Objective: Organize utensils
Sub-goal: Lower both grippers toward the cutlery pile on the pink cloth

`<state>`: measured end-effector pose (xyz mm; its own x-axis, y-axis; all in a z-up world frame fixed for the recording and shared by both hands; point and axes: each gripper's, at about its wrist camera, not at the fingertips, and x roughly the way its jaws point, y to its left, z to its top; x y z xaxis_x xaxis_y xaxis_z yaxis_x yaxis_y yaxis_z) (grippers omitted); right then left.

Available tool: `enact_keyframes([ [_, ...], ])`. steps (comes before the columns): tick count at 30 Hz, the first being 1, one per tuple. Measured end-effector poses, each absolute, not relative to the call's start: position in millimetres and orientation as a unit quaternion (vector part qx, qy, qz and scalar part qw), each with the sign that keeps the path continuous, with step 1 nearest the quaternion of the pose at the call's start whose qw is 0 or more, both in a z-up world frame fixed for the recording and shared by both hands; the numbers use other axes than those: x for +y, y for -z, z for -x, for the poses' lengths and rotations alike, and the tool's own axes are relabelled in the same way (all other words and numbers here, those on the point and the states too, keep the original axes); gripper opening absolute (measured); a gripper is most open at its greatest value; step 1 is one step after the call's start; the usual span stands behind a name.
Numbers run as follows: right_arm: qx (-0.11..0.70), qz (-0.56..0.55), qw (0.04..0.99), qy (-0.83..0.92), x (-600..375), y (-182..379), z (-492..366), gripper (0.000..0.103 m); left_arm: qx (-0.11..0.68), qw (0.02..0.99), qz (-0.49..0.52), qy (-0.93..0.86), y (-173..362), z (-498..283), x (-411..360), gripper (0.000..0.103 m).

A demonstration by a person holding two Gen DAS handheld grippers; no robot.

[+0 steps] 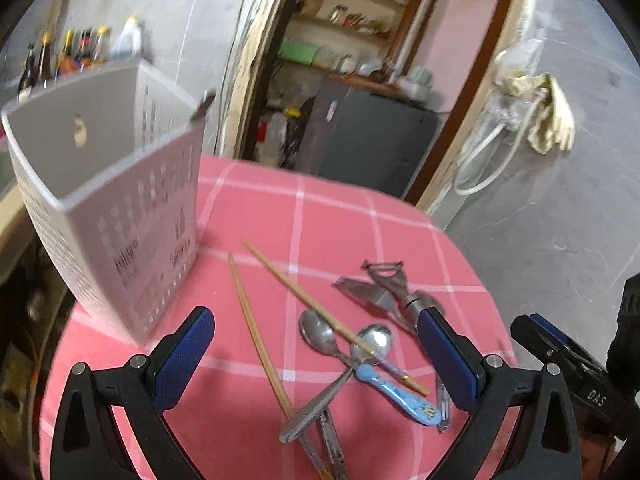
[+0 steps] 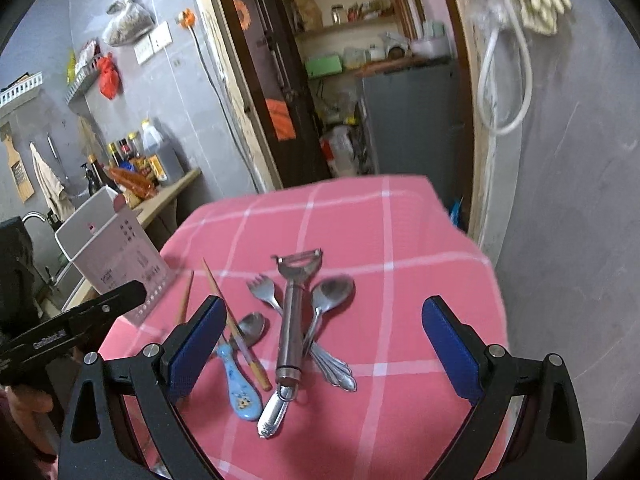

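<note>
A heap of utensils lies on the pink checked tablecloth (image 2: 400,240). It holds a steel peeler (image 2: 291,320), a fork (image 2: 262,291), a steel spoon (image 2: 333,291), a blue-handled spoon (image 2: 240,388) and two wooden chopsticks (image 1: 256,336). In the left wrist view the peeler (image 1: 390,280) lies furthest back and the blue-handled spoon (image 1: 404,394) is near. My left gripper (image 1: 316,320) hangs open just above the spoons and chopsticks. My right gripper (image 2: 324,308) stands open above the peeler, gripping nothing. A white perforated utensil basket (image 1: 120,208) stands at the cloth's left.
In the left wrist view the right gripper (image 1: 536,328) shows at the right edge. In the right wrist view the left gripper (image 2: 132,294) reaches in beside the basket (image 2: 112,256). Bottles (image 2: 152,156) stand on a counter at the back left, a doorway (image 2: 360,100) behind.
</note>
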<state>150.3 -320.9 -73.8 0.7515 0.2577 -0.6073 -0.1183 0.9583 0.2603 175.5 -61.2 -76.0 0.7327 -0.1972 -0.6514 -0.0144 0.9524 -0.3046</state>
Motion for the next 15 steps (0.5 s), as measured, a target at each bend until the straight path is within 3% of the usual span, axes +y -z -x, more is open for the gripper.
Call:
enact_keyframes([
  [4, 0.374, -0.114, 0.912, -0.123, -320.7, 90.6, -167.7, 0.067, 0.394, 0.903, 0.166, 0.041, 94.6, -190.2, -60.0, 0.102],
  [8, 0.407, -0.123, 0.894, -0.140, -317.8, 104.7, -185.3, 0.053, 0.420, 0.885, 0.198, 0.035, 110.4, -206.7, -57.1, 0.102],
  [10, 0.424, -0.127, 0.885, -0.144, -316.1, 112.9, -193.4, 0.040, 0.428, 0.878, 0.214, 0.030, 117.1, -213.8, -55.2, 0.101],
  [15, 0.451, -0.145, 0.867, -0.152, -314.6, 129.7, -208.9, 0.027, 0.440, 0.859, 0.260, 0.023, 130.5, -230.6, -49.1, 0.101],
])
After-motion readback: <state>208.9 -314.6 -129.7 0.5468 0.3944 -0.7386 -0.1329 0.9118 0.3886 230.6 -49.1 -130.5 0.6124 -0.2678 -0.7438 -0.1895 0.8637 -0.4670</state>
